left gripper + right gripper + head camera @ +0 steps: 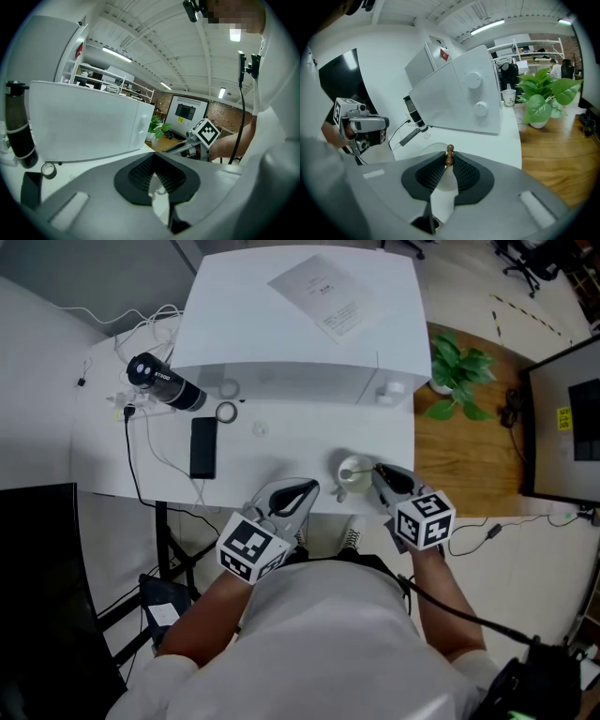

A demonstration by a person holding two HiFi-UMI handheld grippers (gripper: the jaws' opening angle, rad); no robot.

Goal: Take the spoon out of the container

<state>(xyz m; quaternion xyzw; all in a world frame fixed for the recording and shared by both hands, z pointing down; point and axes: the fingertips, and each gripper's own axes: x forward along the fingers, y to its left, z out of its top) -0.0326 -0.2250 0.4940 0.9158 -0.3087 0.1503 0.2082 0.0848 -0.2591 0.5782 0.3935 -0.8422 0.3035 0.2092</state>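
Note:
A small white container (352,474) stands near the table's front edge. A thin spoon (364,470) leans out of it to the right. My right gripper (379,472) is right beside the container, shut on the spoon's handle. In the right gripper view the handle's brown knobbed end (449,154) pokes up between the fingertips, and the container's rim (425,148) shows just behind the jaws. My left gripper (302,490) hovers left of the container, jaws together, holding nothing. The left gripper view shows only its dark pads (140,173) meeting.
A large white box-shaped appliance (300,320) fills the table's back. A black bottle (165,382), a tape roll (226,412), a black phone (202,446) and cables (141,329) lie at the left. A potted plant (457,371) stands on the wooden floor at the right.

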